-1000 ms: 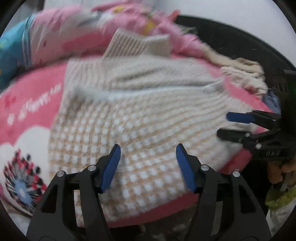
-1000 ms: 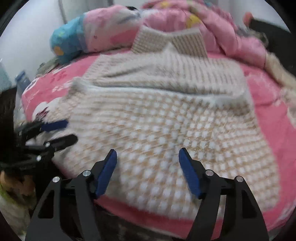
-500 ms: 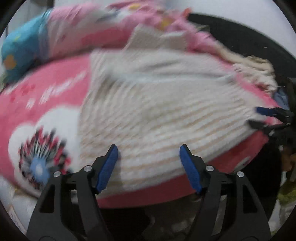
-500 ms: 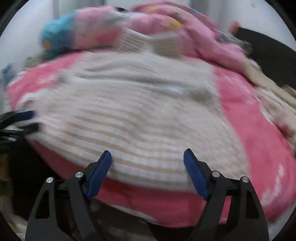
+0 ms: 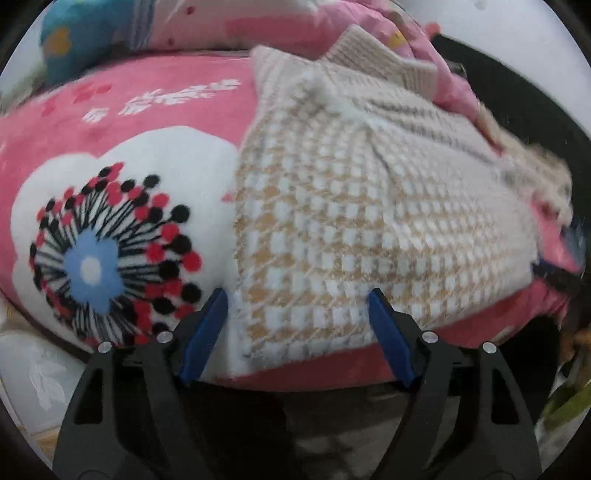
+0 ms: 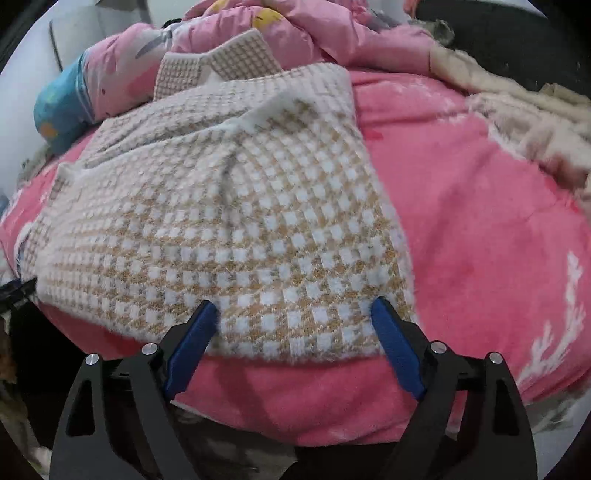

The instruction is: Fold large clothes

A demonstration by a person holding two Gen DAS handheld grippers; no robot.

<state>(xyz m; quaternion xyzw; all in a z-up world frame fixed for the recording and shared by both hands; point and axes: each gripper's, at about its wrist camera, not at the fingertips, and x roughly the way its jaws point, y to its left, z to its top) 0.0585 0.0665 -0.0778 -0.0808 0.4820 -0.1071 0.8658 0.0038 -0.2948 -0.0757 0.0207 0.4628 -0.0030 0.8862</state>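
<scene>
Both sets of fingers are spread wide and pinch nothing, and their jaws have just been opening further. The left gripper (image 5: 297, 314) hangs over the near left corner of the checked knit sweater (image 5: 351, 229): its left blue finger (image 5: 205, 332) sits just off the garment's side edge over the white flower patch of the pink blanket (image 5: 122, 122), its right finger over the hem, with the corner framed between them but not pressed. The right gripper (image 6: 295, 325) mirrors this at the near right corner, both blue fingers (image 6: 397, 350) straddling the hem of the sweater (image 6: 229, 221) where it ends on the pink blanket (image 6: 480, 221). Outward toward 12 o'clock, the sweater lies flat across the bed, and a fuzzy ridge crossing it there suggests the sleeves are already laid in over the body, though I cannot tell that for certain; its ribbed collar (image 6: 218, 62) rests against a heap of pink bedding (image 6: 295, 26) at 12 o'clock. A blue cushion (image 5: 74, 40) lies at 10 o'clock in the left view, and a cream fuzzy garment (image 6: 517, 114) at 2 o'clock in the right view. By my judgement the fold is partly done: the hem corners are not yet gripped, and bringing the hem up toward the collar remains.
</scene>
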